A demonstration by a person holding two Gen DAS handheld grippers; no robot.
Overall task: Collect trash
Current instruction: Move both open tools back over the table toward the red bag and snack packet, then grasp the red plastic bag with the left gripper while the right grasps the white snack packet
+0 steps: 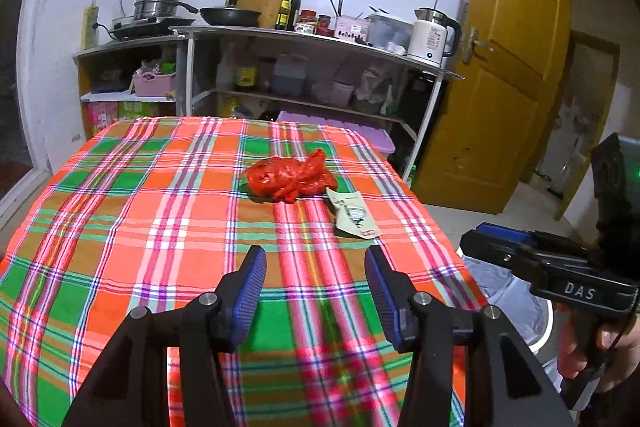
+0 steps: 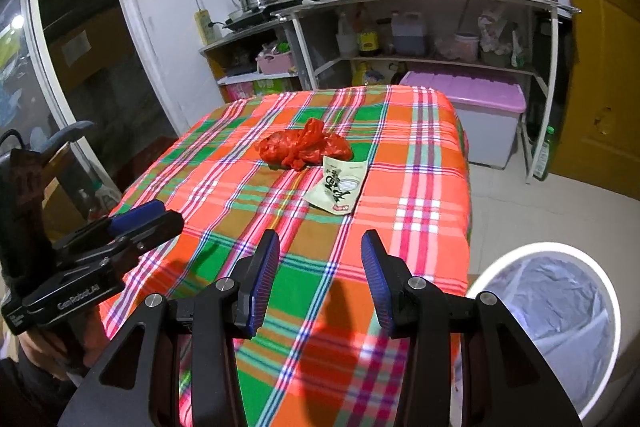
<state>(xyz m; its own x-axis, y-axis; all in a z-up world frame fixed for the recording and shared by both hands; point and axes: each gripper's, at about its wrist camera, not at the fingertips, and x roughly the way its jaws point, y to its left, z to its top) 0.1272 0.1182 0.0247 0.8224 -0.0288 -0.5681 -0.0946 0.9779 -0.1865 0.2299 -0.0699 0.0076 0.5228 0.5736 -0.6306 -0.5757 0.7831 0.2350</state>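
Across the centre of both views: table (image 1: 120, 227) under a red, green and orange plaid cloth, filling the middle and lower frame. Behind it, upper frame, a metal shelving unit (image 1: 320, 43) along a white wall, loaded with pots, a black pan, bottles and a white kettle (image 1: 430, 35); yellow wooden door (image 1: 508, 67) at upper right of the left wrist view.

Lower right of the right wrist view: white-rimmed trash bin (image 2: 552, 315) lined with a pale bag, on the floor just beside the table edge.

Trash on the cloth, right of centre toward the far side: crumpled red plastic bag (image 1: 292, 179), and a pale green printed packet (image 1: 354, 217) lying flat just beside it on the near-right side; contact between them cannot be told.

Left gripper (image 1: 316, 291): jaws apart, nothing between the blue pads, hanging above the near part of the cloth, well apart from the trash. Right gripper (image 2: 320, 279): jaws also apart and empty, likewise over the near cloth. Each gripper shows at the edge of the other's view, hand on the grip.
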